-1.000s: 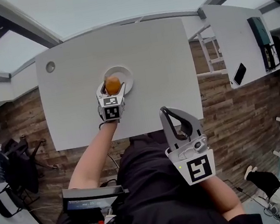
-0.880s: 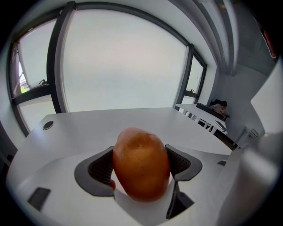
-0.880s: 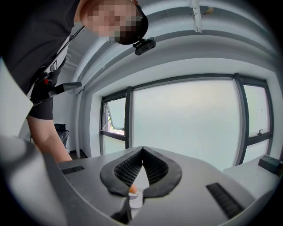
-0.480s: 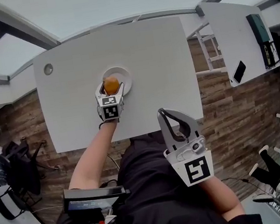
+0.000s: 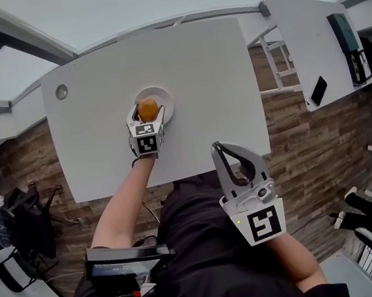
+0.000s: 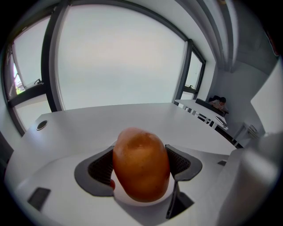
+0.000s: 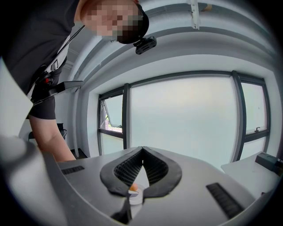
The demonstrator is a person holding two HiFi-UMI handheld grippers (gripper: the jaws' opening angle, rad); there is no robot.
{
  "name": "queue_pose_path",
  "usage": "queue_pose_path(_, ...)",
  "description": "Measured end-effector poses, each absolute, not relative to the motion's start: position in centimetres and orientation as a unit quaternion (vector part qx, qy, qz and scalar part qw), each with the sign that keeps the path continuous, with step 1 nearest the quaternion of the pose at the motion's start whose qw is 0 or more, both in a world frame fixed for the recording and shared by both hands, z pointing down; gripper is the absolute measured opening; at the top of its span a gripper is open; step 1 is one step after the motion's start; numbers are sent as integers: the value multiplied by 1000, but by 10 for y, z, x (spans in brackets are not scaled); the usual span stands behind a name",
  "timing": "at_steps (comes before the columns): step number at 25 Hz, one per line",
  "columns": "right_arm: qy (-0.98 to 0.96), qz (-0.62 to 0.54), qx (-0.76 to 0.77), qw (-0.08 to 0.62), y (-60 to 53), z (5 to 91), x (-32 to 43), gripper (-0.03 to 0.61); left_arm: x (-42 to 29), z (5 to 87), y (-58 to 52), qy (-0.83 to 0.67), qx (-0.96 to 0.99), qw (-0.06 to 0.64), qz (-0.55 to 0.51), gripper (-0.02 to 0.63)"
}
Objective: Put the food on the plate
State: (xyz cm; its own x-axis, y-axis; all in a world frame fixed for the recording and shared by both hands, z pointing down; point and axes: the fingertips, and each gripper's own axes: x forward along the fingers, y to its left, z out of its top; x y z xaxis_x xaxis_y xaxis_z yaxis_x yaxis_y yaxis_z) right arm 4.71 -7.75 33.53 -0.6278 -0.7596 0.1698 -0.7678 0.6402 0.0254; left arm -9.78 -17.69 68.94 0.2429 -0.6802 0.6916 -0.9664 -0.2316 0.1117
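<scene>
Left gripper (image 5: 149, 117) clamps the food (image 5: 148, 107) — long axis upright between its pads (image 6: 101, 170) — plate (image 5: 168, 98) just beneath its jaws, so the drop looks straight down.

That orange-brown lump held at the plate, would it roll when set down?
Probably firm: the orange-brown food shows no dent where the left gripper presses it. Being rounded and smooth-skinned, it may rock or roll a little on the plate.
</scene>
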Motion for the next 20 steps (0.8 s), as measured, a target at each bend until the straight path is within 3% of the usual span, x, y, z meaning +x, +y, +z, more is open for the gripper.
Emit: queue_pose_path(20, -885, 29, 455, 92, -77, 337, 68, 6, -85, 704, -181, -536, 745, 285, 276, 342)
